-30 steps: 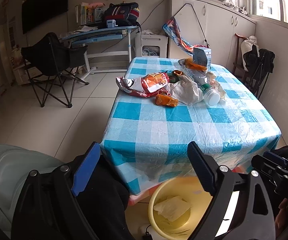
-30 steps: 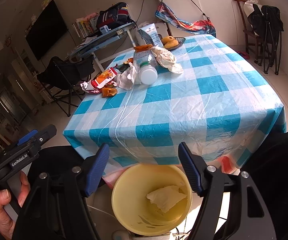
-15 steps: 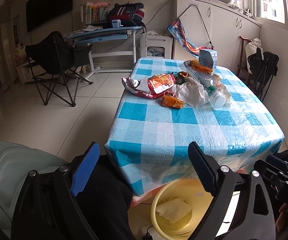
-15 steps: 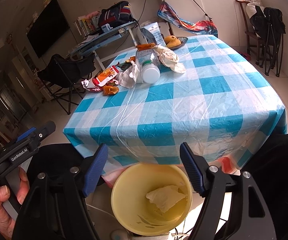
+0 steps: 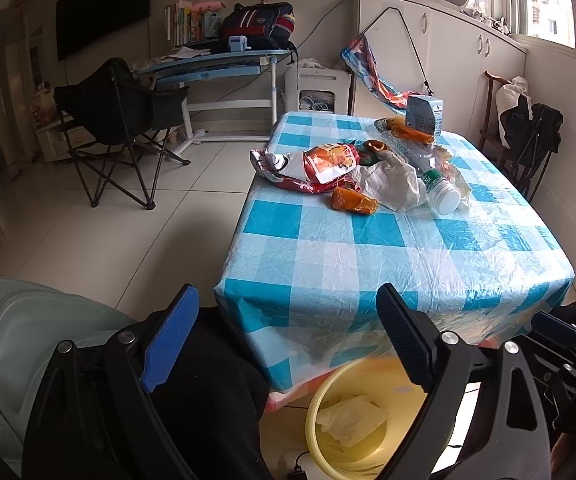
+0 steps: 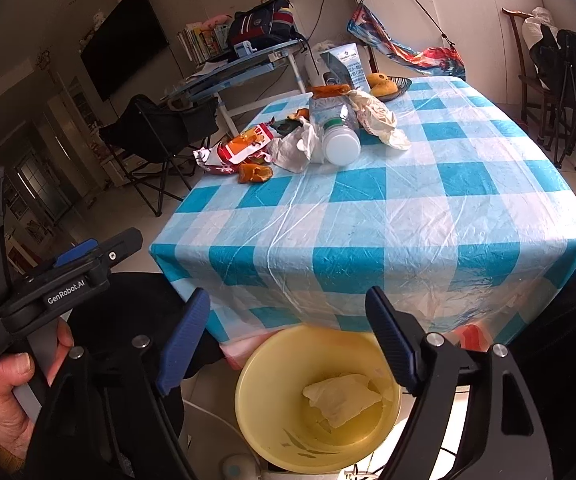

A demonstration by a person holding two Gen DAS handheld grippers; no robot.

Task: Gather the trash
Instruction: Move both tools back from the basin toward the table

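A yellow bin (image 6: 271,360) stands on the floor at the table's near edge, with a crumpled tissue (image 6: 342,398) inside. My right gripper (image 6: 288,294) hovers above the bin, its jaws opening with nothing between them. My left gripper (image 5: 285,296) is open and empty, just left of the bin (image 5: 320,400). On the checked table (image 6: 368,216) lies a trash pile: a red snack bag (image 5: 316,166), orange peel (image 5: 352,202), a crumpled white bag (image 5: 388,184) and a toppled bottle (image 6: 338,136).
A carton (image 6: 348,66) and a fruit bowl (image 6: 388,84) stand at the table's far end. A black folding chair (image 5: 119,120) and a desk (image 5: 215,64) lie to the left. A hand (image 6: 11,392) holds the left gripper's handle. Dark chairs (image 6: 560,76) stand at right.
My right gripper's jaws have spread a little wider over the bin. Both views have barely shifted, and the tissue lies where it was.
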